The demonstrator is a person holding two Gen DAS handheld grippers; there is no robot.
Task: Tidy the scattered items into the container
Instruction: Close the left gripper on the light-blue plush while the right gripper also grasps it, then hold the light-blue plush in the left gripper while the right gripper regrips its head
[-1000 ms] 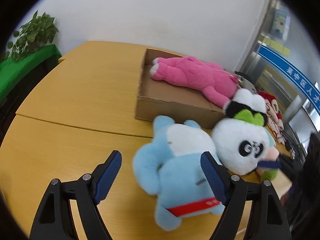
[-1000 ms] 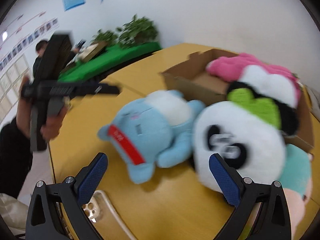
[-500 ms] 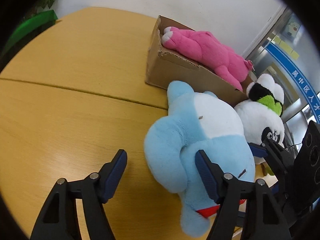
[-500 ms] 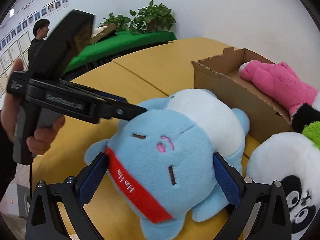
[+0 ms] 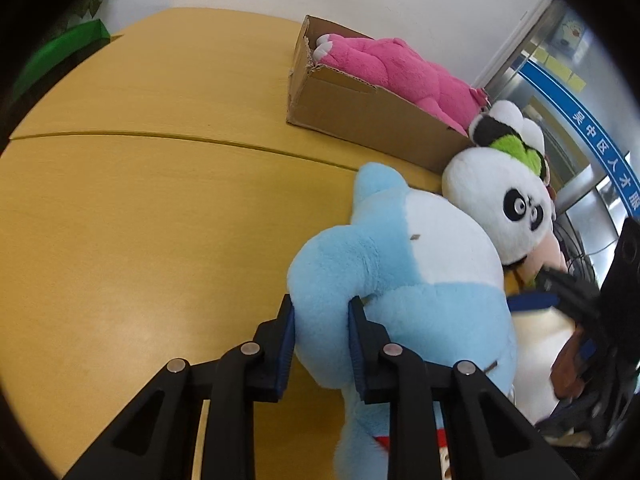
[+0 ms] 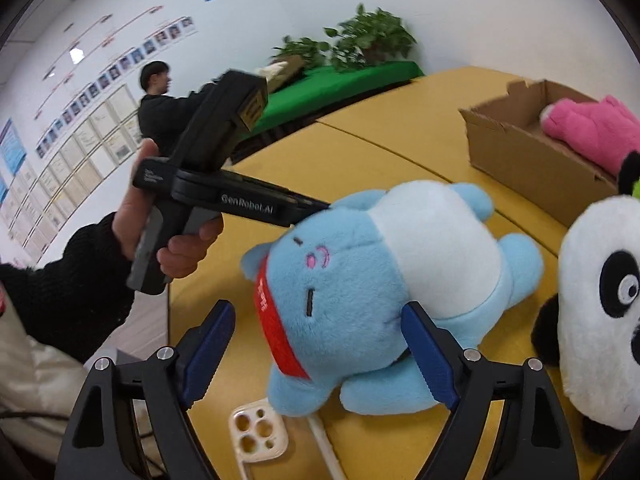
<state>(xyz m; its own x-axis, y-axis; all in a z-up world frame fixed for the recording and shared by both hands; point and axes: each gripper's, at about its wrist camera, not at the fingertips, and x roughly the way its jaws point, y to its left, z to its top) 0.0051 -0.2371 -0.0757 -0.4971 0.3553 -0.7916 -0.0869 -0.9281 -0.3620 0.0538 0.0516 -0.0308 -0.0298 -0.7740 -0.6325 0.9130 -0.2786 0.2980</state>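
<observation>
A light-blue and white plush (image 5: 404, 272) with a red scarf lies on the yellow table (image 5: 160, 200). My left gripper (image 5: 320, 332) is shut on the plush's blue arm. In the right wrist view the same plush (image 6: 380, 280) lies between the open fingers of my right gripper (image 6: 320, 352), whose right pad touches its side. The left gripper's body (image 6: 224, 196) reaches the plush from the left. A panda plush (image 5: 500, 208) lies beside it, also in the right wrist view (image 6: 596, 320). The cardboard box (image 5: 360, 108) holds a pink plush (image 5: 400, 76).
A white phone case (image 6: 258, 432) lies at the table's near edge under my right gripper. A person (image 6: 156, 100) stands by a wall of framed papers. Potted plants (image 6: 360, 44) stand on a green-covered table beyond the yellow one.
My left gripper has closed on the blue plush's arm; it was open around it before. My right gripper has come closer around the plush's head and stays open.
</observation>
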